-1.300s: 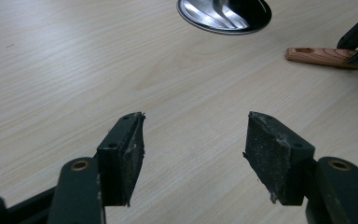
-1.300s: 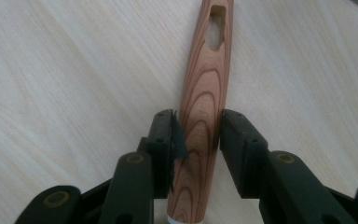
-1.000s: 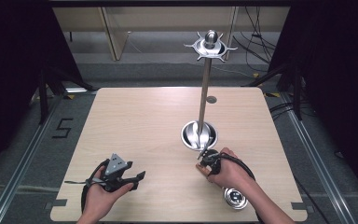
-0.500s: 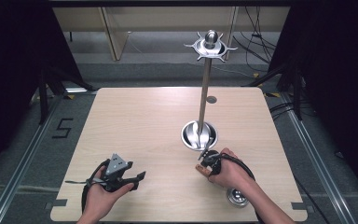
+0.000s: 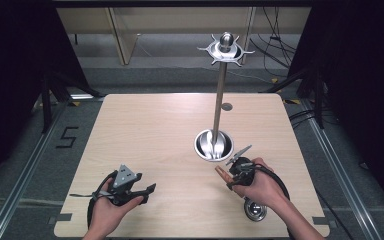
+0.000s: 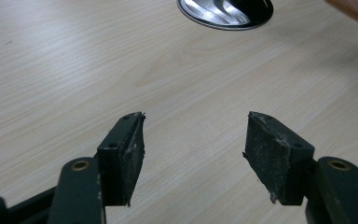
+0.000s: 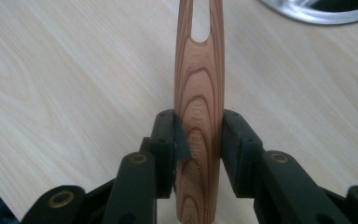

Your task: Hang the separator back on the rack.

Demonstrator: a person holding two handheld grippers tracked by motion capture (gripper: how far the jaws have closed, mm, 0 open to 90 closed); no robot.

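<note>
My right gripper [image 5: 231,174] [image 7: 199,126] is shut on the wooden handle [image 7: 199,88] of a utensil, near the table's front right. The handle has a slot near its far end, and its tip [image 5: 222,172] points left. The utensil's shiny metal bowl [image 5: 254,210] lies under the wrist near the front edge. A steel utensil stand rises just beyond, with a pole [image 5: 220,100], a spiked hanger ring [image 5: 225,49] on top and a round base dish [image 5: 213,145]. My left gripper [image 5: 149,190] [image 6: 193,158] is open and holds nothing, low over bare wood at the front left.
The wooden table [image 5: 150,135] has floor rails on both sides. A small round mark [image 5: 226,106] sits behind the stand. The stand's base dish [image 6: 223,11] lies ahead of the left gripper.
My right hand has shifted slightly right and turned, so the wooden handle tip now pokes out to the left. The left gripper has stayed where it was.
</note>
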